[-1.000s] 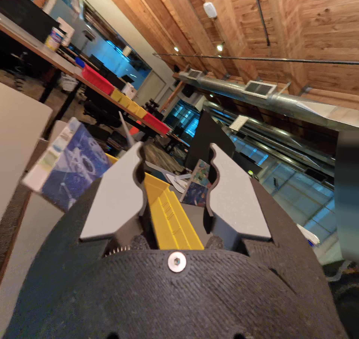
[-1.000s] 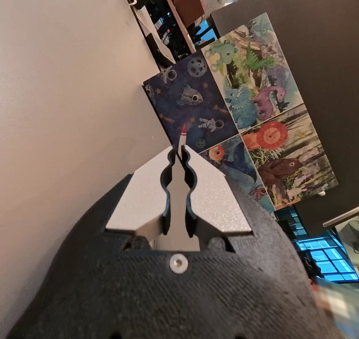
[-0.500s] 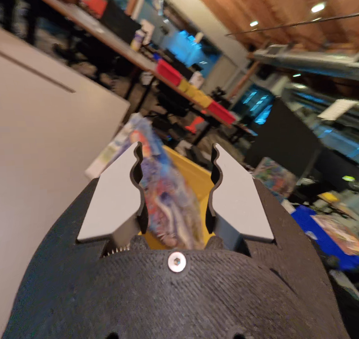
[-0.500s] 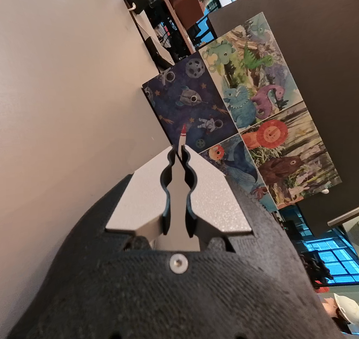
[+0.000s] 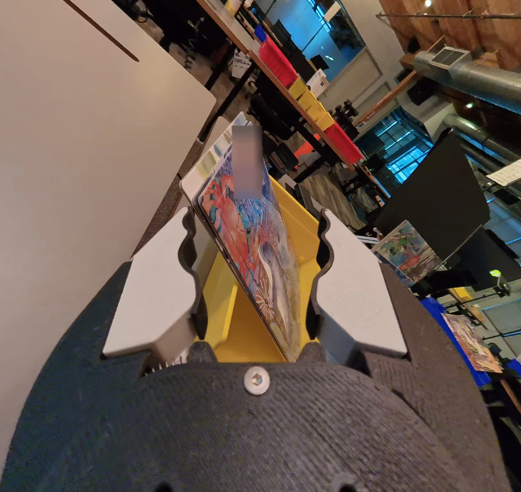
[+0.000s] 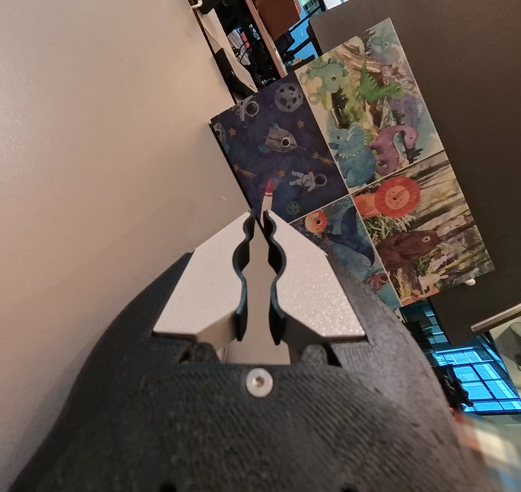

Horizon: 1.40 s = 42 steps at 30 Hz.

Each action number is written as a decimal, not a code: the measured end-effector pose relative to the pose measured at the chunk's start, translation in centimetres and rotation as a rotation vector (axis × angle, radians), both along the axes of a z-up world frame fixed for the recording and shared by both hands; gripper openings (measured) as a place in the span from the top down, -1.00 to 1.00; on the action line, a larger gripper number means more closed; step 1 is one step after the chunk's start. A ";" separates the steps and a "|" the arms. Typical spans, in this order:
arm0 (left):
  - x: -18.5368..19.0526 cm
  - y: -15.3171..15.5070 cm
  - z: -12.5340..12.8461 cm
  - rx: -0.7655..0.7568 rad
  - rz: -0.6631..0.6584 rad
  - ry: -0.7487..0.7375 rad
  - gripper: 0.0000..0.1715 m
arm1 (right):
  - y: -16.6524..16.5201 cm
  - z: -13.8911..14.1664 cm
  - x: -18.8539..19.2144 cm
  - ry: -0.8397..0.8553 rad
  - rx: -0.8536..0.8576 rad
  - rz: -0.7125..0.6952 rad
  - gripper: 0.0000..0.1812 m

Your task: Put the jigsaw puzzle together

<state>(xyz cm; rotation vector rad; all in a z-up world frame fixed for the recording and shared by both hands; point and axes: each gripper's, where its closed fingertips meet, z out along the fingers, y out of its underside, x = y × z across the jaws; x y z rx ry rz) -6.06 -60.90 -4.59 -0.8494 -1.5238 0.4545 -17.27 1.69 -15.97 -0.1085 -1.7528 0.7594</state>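
My left gripper is open, its fingers wide apart on either side of a yellow bin. A colourful sea-picture puzzle board stands on edge in the bin, between the fingers without touching them. A white-framed board stands behind it. My right gripper is shut to a thin gap with nothing seen in it, low over the beige table. Its tips point at the left edge of a four-picture sheet that leans on a black panel. The sheet also shows in the left wrist view.
A blue bin holding another picture board sits at the right. A long bench with red and yellow bins runs across the room behind. Beige table surface lies left of the yellow bin. The left gripper's tips are roughly 65 cm from the right gripper's.
My left gripper has swung down from the ceiling view and moved over the yellow bin, so the puzzle boards now stand between its open fingers. My right gripper has not moved.
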 end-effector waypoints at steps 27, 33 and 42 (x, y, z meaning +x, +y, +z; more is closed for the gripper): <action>0.7 3.5 0.4 -0.199 0.075 -0.112 0.09 | -0.1 -0.6 -0.1 0.015 0.057 -0.018 0.96; 1.4 6.3 4.3 -0.243 0.017 0.079 0.30 | 0.3 -0.3 -0.7 0.020 0.038 -0.066 0.98; 3.3 15.9 10.5 -0.341 -0.275 0.373 0.51 | -15.0 7.6 2.5 -0.041 -0.010 0.302 0.96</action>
